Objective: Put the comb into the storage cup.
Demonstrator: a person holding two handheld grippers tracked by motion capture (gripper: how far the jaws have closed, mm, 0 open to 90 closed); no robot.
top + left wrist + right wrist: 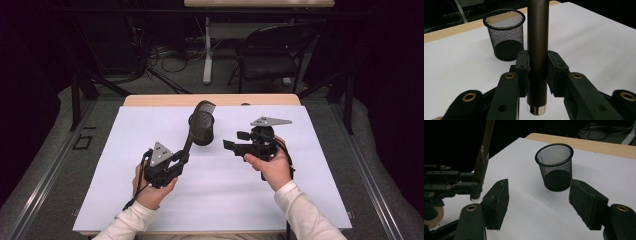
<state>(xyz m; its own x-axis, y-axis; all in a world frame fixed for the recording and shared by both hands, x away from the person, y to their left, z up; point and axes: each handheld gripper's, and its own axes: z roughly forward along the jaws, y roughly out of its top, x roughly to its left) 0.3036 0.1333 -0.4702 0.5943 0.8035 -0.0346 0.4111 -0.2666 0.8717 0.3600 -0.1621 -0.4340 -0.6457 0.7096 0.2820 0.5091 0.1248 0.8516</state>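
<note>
Left hand-held gripper (537, 72) clamped on comb (537, 50) (upright)

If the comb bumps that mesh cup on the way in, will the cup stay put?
Probably not. The mesh cup looks like thin wire mesh and seems empty, so it is likely light and may slide on the smooth white sheet. It is taller than its narrower base, so a knock near the rim could tip it. Once down, its round wall would likely roll.
</note>
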